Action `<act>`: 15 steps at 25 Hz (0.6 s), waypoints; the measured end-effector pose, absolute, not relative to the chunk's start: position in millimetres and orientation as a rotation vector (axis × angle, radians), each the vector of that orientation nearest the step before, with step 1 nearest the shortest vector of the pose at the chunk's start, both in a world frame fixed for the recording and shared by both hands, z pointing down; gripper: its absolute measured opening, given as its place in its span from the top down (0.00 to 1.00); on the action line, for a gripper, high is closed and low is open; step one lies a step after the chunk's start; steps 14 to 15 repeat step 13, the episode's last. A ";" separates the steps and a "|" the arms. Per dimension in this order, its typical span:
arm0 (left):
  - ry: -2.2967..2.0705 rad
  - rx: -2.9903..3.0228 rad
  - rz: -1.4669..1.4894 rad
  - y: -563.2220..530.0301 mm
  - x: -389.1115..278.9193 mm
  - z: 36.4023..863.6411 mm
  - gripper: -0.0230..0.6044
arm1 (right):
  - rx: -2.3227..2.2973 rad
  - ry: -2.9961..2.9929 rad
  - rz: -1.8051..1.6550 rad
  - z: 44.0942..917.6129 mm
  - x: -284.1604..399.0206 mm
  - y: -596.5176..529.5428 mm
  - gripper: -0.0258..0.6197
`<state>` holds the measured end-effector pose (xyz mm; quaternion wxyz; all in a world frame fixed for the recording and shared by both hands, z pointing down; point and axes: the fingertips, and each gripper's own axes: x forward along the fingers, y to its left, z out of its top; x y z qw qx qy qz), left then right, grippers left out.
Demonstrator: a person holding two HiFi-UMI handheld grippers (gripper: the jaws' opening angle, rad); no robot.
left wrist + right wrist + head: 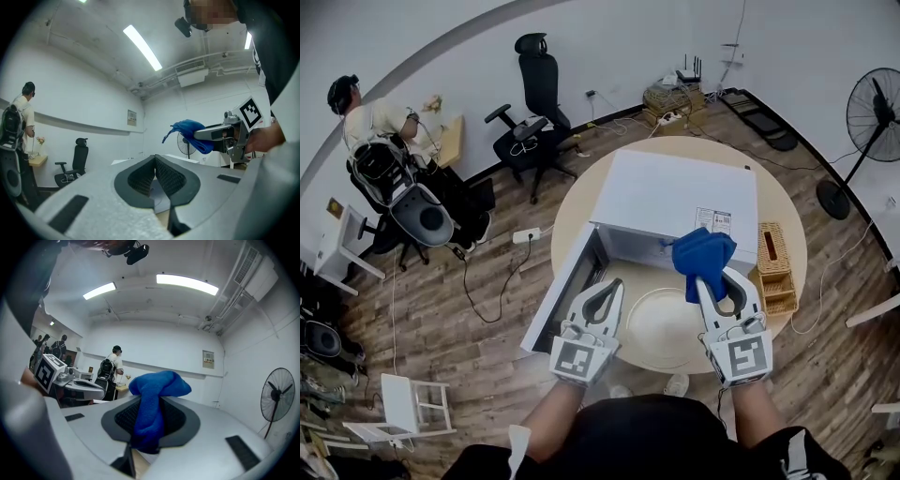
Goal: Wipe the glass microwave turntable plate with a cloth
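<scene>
The round glass turntable plate [664,325] lies flat on the round wooden table [787,211], in front of the white microwave [675,199]. My right gripper [705,278] is shut on a bunched blue cloth [702,253] and is raised over the plate's right rim. In the right gripper view the cloth [157,394] fills the jaws of the right gripper [151,404] and hides their tips. My left gripper [612,286] hovers at the plate's left edge, jaws shut on nothing; its own view shows the left gripper [154,159] with pads together and the cloth [190,132] off to the right.
The microwave door [565,289] hangs open toward the left, beside my left gripper. A wicker tissue box [772,247] and small basket [779,292] sit at the table's right. A floor fan [872,112], an office chair [534,94], a white stool [408,403] and a person [384,122] surround the table.
</scene>
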<state>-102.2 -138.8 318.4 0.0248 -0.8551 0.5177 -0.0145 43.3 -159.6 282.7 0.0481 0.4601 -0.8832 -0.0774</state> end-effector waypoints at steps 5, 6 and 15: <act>1.586 -2.639 -0.047 -138.4 -97.5 317.0 0.95 | 1.388 -2.681 -0.230 286.8 44.9 -157.7 0.82; 1.582 -2.635 -0.051 -137.9 -95.9 316.8 0.95 | 1.385 -2.685 -0.229 287.9 45.5 -156.5 0.82; 1.573 -2.628 -0.070 -136.2 -91.8 316.3 0.95 | 1.392 -2.683 -0.238 283.5 45.1 -155.0 0.82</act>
